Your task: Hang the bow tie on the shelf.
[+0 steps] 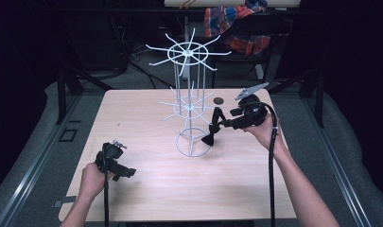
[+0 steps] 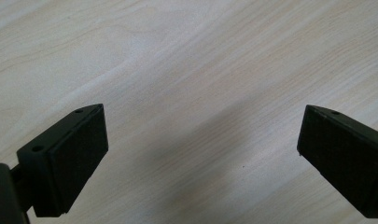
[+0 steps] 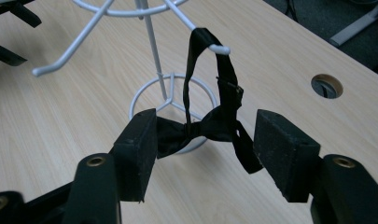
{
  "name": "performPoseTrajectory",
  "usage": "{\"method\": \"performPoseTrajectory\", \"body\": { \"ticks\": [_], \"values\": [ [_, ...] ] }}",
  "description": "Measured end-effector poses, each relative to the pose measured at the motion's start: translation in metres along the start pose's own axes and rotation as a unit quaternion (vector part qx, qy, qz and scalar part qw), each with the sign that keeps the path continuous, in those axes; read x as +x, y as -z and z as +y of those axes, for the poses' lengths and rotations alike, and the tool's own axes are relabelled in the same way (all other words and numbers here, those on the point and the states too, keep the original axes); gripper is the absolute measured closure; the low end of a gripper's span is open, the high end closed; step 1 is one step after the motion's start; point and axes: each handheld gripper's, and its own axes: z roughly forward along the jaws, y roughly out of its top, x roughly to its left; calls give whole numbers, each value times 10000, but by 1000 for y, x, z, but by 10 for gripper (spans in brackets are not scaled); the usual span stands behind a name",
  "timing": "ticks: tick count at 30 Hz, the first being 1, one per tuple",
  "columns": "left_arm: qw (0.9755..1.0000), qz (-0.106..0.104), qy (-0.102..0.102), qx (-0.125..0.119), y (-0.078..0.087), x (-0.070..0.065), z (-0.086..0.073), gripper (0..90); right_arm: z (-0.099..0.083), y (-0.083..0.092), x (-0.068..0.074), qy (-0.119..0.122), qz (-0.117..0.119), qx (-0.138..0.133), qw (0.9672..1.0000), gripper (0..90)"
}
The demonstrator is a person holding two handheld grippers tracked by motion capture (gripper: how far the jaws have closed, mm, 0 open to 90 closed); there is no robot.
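One black bow tie point(image 3: 203, 130) hangs by its strap off a lower hook of the white wire rack point(image 1: 189, 101), dangling just above the rack's round base ring near the middle of the wooden table point(image 1: 146, 189). The right gripper point(image 3: 205, 140) sits right at it with jaws spread, one on each side of the bow, not squeezing it. The left gripper point(image 2: 200, 140) is well apart at the near left corner, jaws wide over bare wood. There's a round hole point(image 3: 326, 86) in the tabletop behind.
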Motion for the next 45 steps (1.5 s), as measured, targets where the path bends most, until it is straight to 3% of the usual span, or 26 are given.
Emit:
{"method": "performPoseTrajectory", "body": {
  "ticks": [13,22,32,40,45],
  "values": [
    [10000,-12,-16,-2,1,-1,1,18,-15,7,5,-59,21,293,9996,237],
    [10000,-13,-31,-19,1,-2,2,18,-24,12,10,-104,8,474,9988,182],
    [10000,-12,-38,-34,1,-2,3,18,-42,5,14,-133,66,775,9969,147],
    [10000,-30,-47,-13,1,-3,3,18,-62,1,20,-179,129,1072,9940,142],
    [10000,-21,-59,-18,1,-3,3,18,-77,-5,24,-201,143,1363,9904,121]
  ]
}}
